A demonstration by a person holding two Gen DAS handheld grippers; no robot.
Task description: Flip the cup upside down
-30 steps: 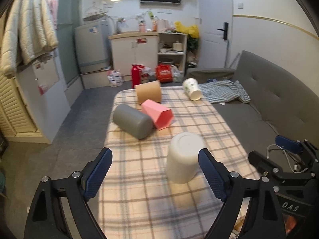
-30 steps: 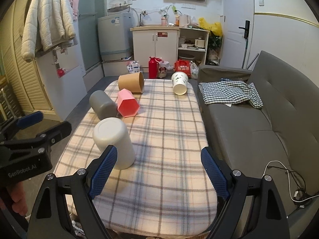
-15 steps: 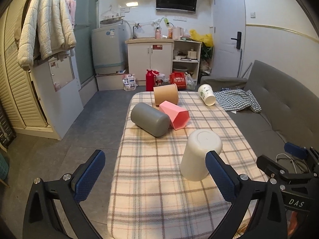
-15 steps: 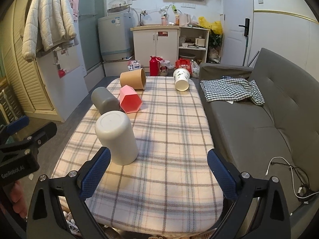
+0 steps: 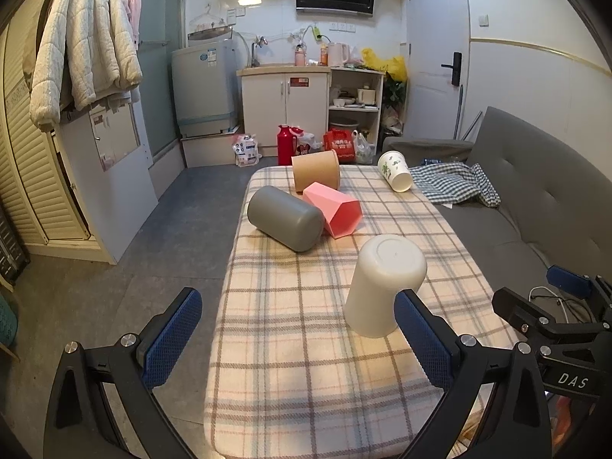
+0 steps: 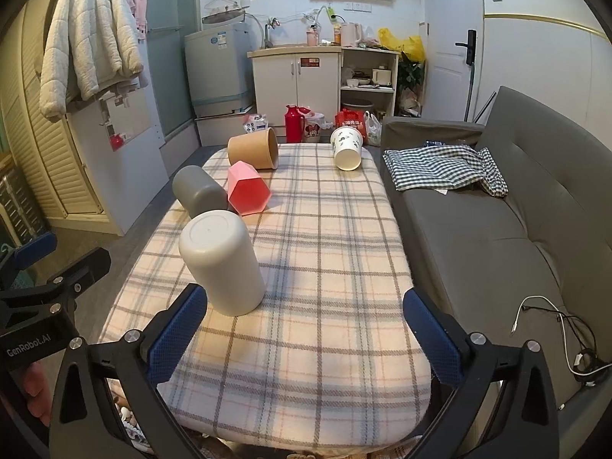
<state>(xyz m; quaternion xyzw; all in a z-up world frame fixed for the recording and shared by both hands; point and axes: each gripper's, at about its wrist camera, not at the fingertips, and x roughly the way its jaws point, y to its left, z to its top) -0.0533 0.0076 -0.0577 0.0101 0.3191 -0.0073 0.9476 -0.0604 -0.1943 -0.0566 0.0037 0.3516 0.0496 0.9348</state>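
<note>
A white cup point(image 5: 384, 285) stands upside down, base up, on the plaid-covered table point(image 5: 306, 348); it also shows in the right wrist view point(image 6: 222, 262). A grey cup point(image 5: 285, 217), a pink hexagonal cup point(image 5: 333, 208), a brown paper cup point(image 5: 316, 172) and a white printed paper cup point(image 5: 396, 170) lie on their sides farther back. My left gripper point(image 5: 298, 338) is open and empty, near the table's front left, the white cup just beyond its right finger. My right gripper point(image 6: 304, 338) is open and empty above the table's near edge.
A grey sofa point(image 6: 497, 222) with a checked cloth point(image 6: 443, 166) runs along the table's right side. A white cable point(image 6: 550, 329) lies on the floor at the right. Bare floor point(image 5: 114, 279) lies left of the table, with cabinets and a washer at the back.
Both grippers have drawn back and up from the table, away from the upside-down white cup. The left one has also shifted left. The cups have not moved.
</note>
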